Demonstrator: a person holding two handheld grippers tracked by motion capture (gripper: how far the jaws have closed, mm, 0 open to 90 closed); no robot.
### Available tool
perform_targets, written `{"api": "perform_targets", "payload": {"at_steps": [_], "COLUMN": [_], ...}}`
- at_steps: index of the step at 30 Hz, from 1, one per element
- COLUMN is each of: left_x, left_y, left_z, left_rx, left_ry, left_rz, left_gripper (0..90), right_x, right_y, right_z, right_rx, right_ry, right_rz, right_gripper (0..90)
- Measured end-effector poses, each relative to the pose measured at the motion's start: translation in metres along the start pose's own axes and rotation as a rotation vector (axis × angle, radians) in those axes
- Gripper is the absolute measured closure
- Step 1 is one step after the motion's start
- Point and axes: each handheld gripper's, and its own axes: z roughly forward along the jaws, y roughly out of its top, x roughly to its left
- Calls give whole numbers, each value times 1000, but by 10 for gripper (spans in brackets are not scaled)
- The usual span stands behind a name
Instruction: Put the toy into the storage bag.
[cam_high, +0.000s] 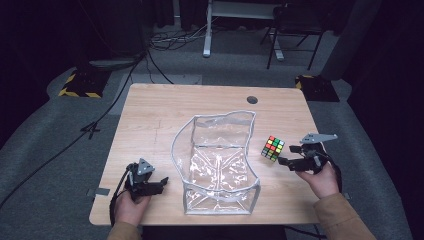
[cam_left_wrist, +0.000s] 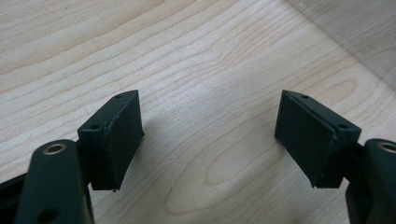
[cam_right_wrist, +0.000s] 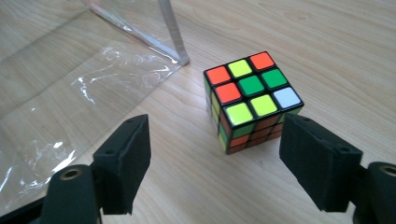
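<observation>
Both pads of the open right claw (cam_right_wrist: 215, 158) should close squarely on the cube (cam_right_wrist: 250, 100) just ahead; left claw (cam_left_wrist: 210, 135) open, empty.

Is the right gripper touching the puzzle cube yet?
Apart. In the right gripper view, the right gripper stands open, bare wood showing between each pad and the puzzle cube, which sits just ahead of them.

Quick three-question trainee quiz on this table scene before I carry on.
1. True or false: the right hand-held gripper is clamped on the multicoloured puzzle cube.
2. Which side of the clear plastic zip bag is the cube on in the high view: A left, B right?
3. What lies between the left hand-held gripper jaws?

Key: 1 false, the jaws stand open short of it; 2 B; 3 only bare wooden table.
</observation>
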Motion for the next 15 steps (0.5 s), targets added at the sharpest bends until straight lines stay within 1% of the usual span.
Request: {"api": "perform_targets", "payload": {"at_steps": [1,2,4,6,7,8,9,10,11,13,14,15], "left_x": [0,0,0,0,0,0,0,0,0,0,0,0], "left_y": [0,0,0,0,0,0,0,0,0,0,0,0], "left_z": [0,0,0,0,0,0,0,0,0,0,0,0], "left_rx": [0,0,-1,0,0,0,-1,-1,-1,-1,0,0], "left_ry": [0,0,-2,0,0,0,-2,-2,-2,-2,-2,-2], "left_rz": [0,0,0,0,0,0,-1,-1,-1,-1,-1,-1], "left_gripper": [236,236,236,236,236,236,236,236,236,236,236,236], "right_x": [-3,-7,-9,-15,-20,-20,-23,-23,-24,-23,-23,-23], "right_y": [2,6,7,10,13,13,16,18,19,21,23,23], "right_z": [3,8,10,16,24,24,30,33,36,39,45,45], "right_rx": [11,26,28,30,54,54,73,80,80,80,88,88], "right_ry": [-2,-18,-20,-28,-14,-14,-6,-9,-14,-13,-20,-20], "right_rz": [-11,-19,-21,-16,0,0,-18,-19,-35,-32,-50,-50], "right_gripper": [234,227,218,203,186,186,177,170,168,167,159,159]}}
